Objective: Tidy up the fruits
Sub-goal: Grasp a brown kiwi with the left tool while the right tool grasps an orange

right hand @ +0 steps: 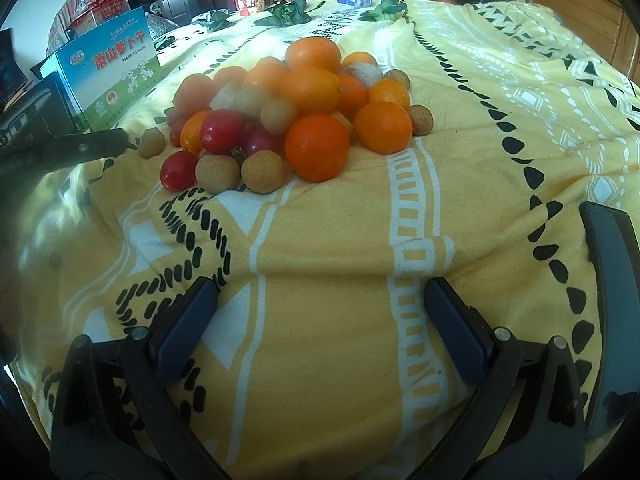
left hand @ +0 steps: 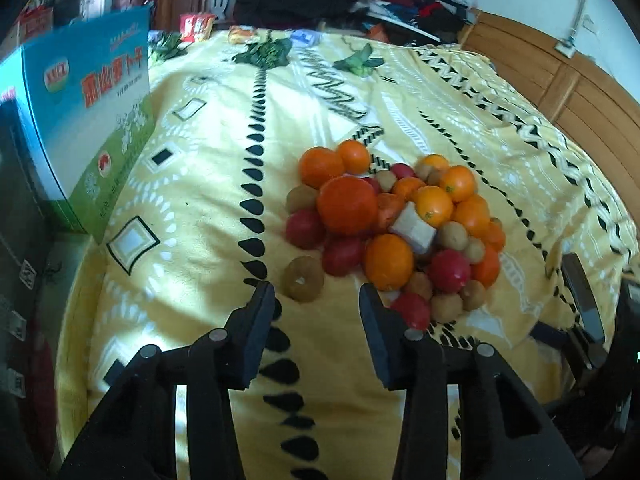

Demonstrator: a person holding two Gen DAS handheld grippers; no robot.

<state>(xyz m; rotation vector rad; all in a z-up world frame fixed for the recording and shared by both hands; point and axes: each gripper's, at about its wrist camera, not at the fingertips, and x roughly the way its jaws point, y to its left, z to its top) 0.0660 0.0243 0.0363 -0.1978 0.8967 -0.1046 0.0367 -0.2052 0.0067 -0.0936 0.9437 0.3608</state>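
A pile of fruit lies on a yellow patterned cloth [left hand: 192,208]: oranges [left hand: 347,205], red tomatoes [left hand: 305,229], brown longans [left hand: 452,236] and a pale cut piece [left hand: 414,229]. One brown round fruit [left hand: 303,279] lies apart at the pile's near left. My left gripper [left hand: 317,300] is open and empty, just short of that fruit. In the right wrist view the same pile [right hand: 316,148] sits ahead. My right gripper [right hand: 320,296] is open and empty, well short of the pile. The left gripper's finger [right hand: 96,146] shows at the left there.
A blue and green box [left hand: 100,120] stands at the cloth's left edge, also in the right wrist view [right hand: 108,68]. Green leafy items [left hand: 266,54] and snack packets [left hand: 196,26] lie at the far end. A wooden headboard [left hand: 560,76] is to the right.
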